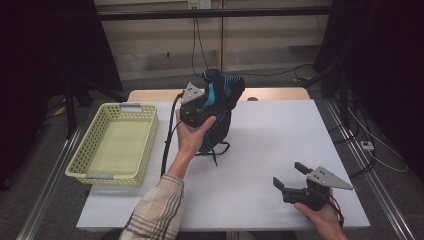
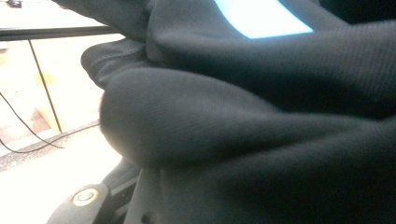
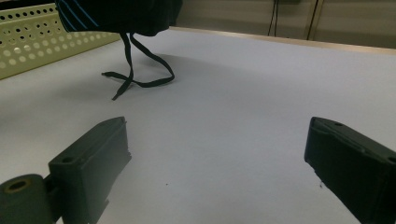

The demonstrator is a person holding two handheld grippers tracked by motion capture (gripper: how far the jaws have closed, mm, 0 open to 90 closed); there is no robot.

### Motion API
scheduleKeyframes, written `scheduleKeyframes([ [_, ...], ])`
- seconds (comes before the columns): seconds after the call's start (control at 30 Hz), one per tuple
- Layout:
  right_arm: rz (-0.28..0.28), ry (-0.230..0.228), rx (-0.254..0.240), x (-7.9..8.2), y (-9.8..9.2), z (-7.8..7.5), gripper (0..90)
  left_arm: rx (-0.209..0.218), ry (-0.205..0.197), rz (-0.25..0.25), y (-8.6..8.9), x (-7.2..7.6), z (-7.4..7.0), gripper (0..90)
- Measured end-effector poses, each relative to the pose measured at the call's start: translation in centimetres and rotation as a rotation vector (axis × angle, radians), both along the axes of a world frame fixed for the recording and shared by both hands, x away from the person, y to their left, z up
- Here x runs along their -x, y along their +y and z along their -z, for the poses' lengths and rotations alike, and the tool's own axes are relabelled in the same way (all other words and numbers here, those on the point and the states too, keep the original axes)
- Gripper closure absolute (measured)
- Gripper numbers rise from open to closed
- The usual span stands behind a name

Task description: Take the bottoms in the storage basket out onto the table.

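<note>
My left gripper (image 1: 202,107) has the dark shorts (image 1: 220,107) lifted, grip hidden. Soft, floppy, drawstring (image 3: 135,70) dangles; bunch thick folds. Right gripper (image 1: 295,182) wide open, empty.

Basket (image 1: 120,145) left on the table (image 1: 260,150) — garment (image 1: 222,100) centre, right tongs (image 1: 289,176) front-right.
</note>
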State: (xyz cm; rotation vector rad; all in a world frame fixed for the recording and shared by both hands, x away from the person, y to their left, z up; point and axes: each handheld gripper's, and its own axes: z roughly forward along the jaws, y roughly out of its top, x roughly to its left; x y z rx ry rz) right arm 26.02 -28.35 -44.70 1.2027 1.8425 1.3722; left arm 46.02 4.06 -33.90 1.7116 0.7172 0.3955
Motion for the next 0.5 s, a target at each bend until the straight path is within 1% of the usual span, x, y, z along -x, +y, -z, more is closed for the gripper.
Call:
scheduleKeyframes([
  [0.1,0.001,0.0,-0.002,0.0,0.0,0.0,6.3,-0.021,0.009,0.004,0.1,0.0,0.4,70.3],
  [0.2,-0.001,-0.002,0.001,0.1,0.0,0.0,6.3,-0.021,0.027,0.005,0.5,-0.2,0.8,70.2],
  [0.27,0.0,-0.001,0.001,0.0,0.0,0.0,6.3,-0.031,0.033,-0.004,0.6,-0.3,1.0,70.2],
  [0.5,0.001,0.0,0.0,0.0,0.0,0.0,6.3,-0.062,0.049,-0.009,0.7,-0.5,1.8,70.2],
])
